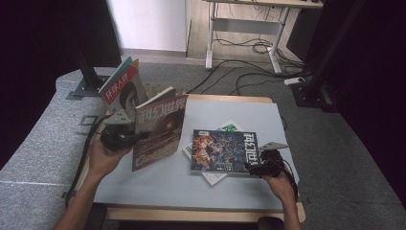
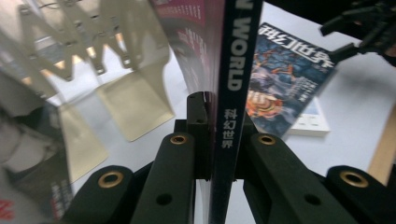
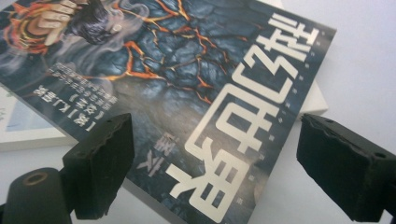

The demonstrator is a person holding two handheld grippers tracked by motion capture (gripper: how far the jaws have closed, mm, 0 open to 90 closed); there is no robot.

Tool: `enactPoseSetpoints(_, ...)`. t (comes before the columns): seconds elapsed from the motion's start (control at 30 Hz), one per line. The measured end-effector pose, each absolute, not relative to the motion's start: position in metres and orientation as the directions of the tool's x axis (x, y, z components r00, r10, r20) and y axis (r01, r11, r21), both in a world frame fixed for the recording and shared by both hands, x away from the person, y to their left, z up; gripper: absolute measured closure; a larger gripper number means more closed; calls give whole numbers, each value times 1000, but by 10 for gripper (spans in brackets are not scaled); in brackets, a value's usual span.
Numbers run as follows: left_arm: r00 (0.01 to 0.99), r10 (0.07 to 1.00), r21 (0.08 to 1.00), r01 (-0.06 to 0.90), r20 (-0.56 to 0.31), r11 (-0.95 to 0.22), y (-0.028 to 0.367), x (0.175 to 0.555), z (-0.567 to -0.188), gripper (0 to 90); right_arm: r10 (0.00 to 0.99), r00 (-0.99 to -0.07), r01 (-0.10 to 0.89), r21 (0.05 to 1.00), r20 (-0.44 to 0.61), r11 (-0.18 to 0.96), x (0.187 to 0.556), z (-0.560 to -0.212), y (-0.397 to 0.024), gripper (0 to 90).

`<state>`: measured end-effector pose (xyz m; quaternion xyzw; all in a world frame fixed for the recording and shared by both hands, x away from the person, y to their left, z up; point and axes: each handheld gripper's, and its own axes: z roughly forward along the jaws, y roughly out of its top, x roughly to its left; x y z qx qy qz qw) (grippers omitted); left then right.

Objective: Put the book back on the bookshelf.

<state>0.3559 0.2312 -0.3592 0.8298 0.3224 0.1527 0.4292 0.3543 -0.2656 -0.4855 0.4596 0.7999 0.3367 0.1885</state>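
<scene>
Here: grey tabletop [image 1: 158, 184], carpeted room; left gripper [image 1: 125, 136] clamps magazine [image 1: 158, 132], right gripper [image 1: 258, 165] released.

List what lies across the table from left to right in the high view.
Magazine standing in the rack → left gripper → upright magazine it clamps → dark-covered magazine lying flat → right gripper, jaws open at that magazine's right edge.

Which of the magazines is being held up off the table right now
The reddish-brown magazine, clamped at its spine by the left gripper. The dark blue magazine lies flat on a white book.
</scene>
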Motion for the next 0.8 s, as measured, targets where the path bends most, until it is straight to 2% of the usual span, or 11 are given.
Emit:
enactPoseSetpoints(0.37, 673, 739, 803, 435, 11, -408, 245, 361, -350, 843, 899, -436, 631, 727, 47, 268, 349, -502, -279, 93)
enactPoseSetpoints(0.8, 580, 814, 796, 504, -24, -335, 266, 372, -340, 843, 908, -412, 657, 717, 82, 233, 344, -522, -288, 76)
